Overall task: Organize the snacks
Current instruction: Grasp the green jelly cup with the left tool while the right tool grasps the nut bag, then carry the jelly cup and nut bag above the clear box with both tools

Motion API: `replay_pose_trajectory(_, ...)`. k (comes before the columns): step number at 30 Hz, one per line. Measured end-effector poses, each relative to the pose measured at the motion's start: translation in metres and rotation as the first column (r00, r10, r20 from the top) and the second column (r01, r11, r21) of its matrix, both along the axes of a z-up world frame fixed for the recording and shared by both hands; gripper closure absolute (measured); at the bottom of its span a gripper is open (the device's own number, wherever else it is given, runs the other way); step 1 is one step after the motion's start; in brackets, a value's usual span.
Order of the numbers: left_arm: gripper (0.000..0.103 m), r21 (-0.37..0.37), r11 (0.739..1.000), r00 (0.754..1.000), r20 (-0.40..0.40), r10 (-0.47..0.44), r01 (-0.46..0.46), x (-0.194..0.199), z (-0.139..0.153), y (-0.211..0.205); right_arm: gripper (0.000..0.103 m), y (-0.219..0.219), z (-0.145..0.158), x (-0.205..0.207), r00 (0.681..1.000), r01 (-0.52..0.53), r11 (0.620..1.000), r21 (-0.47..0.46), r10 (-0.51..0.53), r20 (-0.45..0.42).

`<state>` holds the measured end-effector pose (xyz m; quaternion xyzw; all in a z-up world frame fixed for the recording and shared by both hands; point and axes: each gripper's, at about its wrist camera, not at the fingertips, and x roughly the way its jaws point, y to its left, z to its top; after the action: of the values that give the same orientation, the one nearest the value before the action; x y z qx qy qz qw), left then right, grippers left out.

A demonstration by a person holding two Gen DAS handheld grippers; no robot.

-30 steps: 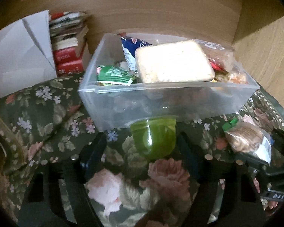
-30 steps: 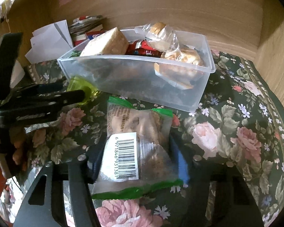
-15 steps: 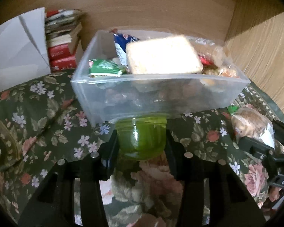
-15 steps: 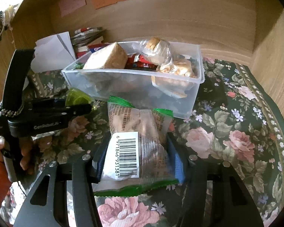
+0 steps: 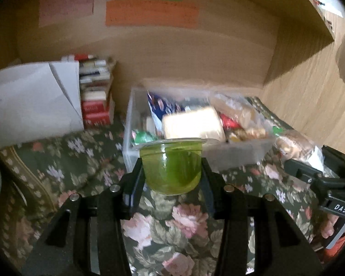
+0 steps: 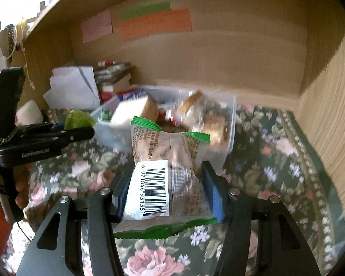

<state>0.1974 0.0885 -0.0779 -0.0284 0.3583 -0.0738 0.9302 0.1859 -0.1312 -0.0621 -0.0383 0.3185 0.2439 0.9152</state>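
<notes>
Floral cloth (image 5: 186, 225) is covering the bench inside a wooden alcove. Near its far wall, a clear bin (image 5: 241, 151) is sitting packed with snacks. The left gripper (image 5: 171, 174) is clamping its jaws on a green jelly cup (image 5: 171, 168) above the cloth, while the right gripper (image 6: 168, 191) is pinching a barcoded snack packet (image 6: 165, 172) in front of the bin.

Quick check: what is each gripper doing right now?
Left gripper: closed on the green jelly cup.
Right gripper: closed on the snack packet with the barcode label.
</notes>
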Motion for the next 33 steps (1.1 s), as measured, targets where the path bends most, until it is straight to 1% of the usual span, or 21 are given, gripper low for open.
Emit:
replay_pose_trajectory(3,0.058,-0.006,1.000,1.000,0.014,0.015,-0.015,0.005,0.004,-0.001,0.051,0.003,0.012,0.007,0.999,0.003,1.000,0.002,-0.003,0.038)
replay_pose_trajectory(10,0.058,0.000,0.999,0.999,0.011,0.051,-0.051,0.034,0.004,0.008,0.051,0.012,0.031,0.030,0.995,0.012,1.000,0.010,-0.013,0.095)
replay_pose_trajectory(14,0.058,0.003,0.998,0.998,-0.008,0.056,-0.056,0.049,-0.001,0.010,0.051,0.019,0.035,0.047,0.995,0.016,1.000,0.001,-0.016,0.103)
replay_pose_trajectory(18,0.058,0.000,0.998,0.998,-0.019,0.055,-0.055,0.060,-0.007,0.008,0.051,0.028,0.033,0.067,0.996,0.012,1.000,0.000,-0.012,0.083)
replay_pose_trajectory(21,0.058,0.001,0.999,0.998,-0.026,0.050,-0.050,0.069,-0.012,0.007,0.051,0.037,0.027,0.086,0.999,-0.003,1.000,0.009,0.002,0.041)
replay_pose_trajectory(24,0.057,0.009,0.999,0.999,-0.028,0.045,-0.045,0.075,-0.014,0.003,0.051,0.047,0.019,0.100,1.000,-0.009,1.000,-0.005,0.009,0.010)
replay_pose_trajectory(28,0.057,0.010,0.999,0.999,-0.029,0.037,-0.037,0.077,-0.017,0.002,0.051,0.054,0.010,0.110,1.000,-0.016,1.000,-0.011,0.015,-0.020)
replay_pose_trajectory(31,0.054,0.005,1.000,0.999,-0.040,0.025,-0.025,0.077,-0.018,0.002,0.048,0.058,0.007,0.112,1.000,-0.013,1.000,-0.017,0.013,-0.024)
replay_pose_trajectory(33,0.049,-0.002,1.000,0.999,-0.041,0.019,-0.019,0.076,-0.018,0.001,0.045,0.059,0.006,0.113,1.000,-0.009,1.000,-0.021,0.009,-0.028)
